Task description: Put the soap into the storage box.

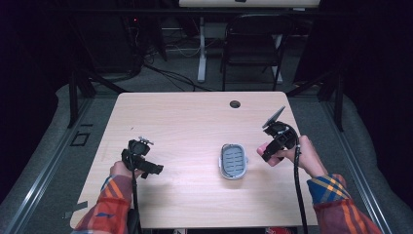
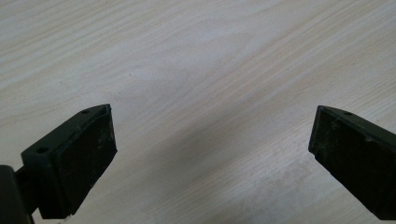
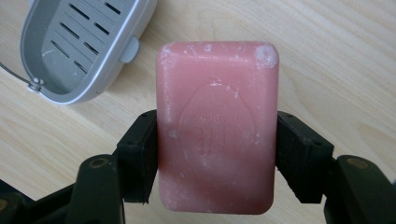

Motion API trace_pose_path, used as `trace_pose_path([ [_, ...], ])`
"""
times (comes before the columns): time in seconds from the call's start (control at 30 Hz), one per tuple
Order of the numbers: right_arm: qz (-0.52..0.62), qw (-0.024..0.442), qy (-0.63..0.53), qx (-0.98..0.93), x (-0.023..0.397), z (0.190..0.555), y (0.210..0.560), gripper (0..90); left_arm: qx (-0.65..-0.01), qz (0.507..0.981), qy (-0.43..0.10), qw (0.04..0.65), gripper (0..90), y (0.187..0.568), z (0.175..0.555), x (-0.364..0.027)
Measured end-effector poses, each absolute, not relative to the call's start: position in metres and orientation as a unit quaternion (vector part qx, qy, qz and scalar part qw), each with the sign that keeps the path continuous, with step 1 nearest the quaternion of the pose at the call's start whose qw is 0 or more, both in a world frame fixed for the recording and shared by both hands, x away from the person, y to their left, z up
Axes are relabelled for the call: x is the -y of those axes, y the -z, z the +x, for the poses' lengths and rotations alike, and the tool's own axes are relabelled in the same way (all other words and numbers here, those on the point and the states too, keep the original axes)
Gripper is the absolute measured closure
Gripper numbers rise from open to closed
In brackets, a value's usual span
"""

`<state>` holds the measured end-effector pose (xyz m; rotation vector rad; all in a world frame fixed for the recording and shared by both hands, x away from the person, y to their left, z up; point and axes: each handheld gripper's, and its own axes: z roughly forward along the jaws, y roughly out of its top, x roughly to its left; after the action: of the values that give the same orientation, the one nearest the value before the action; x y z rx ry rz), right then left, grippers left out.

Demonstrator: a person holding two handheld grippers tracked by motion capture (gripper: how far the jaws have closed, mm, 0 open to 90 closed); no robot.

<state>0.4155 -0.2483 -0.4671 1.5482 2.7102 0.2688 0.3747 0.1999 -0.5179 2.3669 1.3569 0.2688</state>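
soap bar [image 3: 217,126] clamped in right gripper [image 3: 217,154], beside soap dish [image 3: 79,46]

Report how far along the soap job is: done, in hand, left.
Done: the right gripper is shut on the pink soap bar, apparently lifted off the table. In hand: the bar is held just beside the grey soap dish. Left: the dish is empty, so placing the soap likely remains. The left gripper is open, idle.
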Motion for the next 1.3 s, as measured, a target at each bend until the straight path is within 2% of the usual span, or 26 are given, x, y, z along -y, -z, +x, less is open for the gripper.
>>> trace_pose_path([
  [0.77, 0.475, 0.006, -0.078, -0.877, 0.230, 0.421, 0.452, 36.9, -0.484, 0.847, -0.094, 0.198, 0.7, 0.518, 0.375, -0.199],
  [1.3, 0.460, 0.006, -0.072, -0.885, 0.203, 0.428, 0.452, 37.0, -0.483, 0.848, -0.094, 0.198, 0.7, 0.518, 0.375, -0.199],
])
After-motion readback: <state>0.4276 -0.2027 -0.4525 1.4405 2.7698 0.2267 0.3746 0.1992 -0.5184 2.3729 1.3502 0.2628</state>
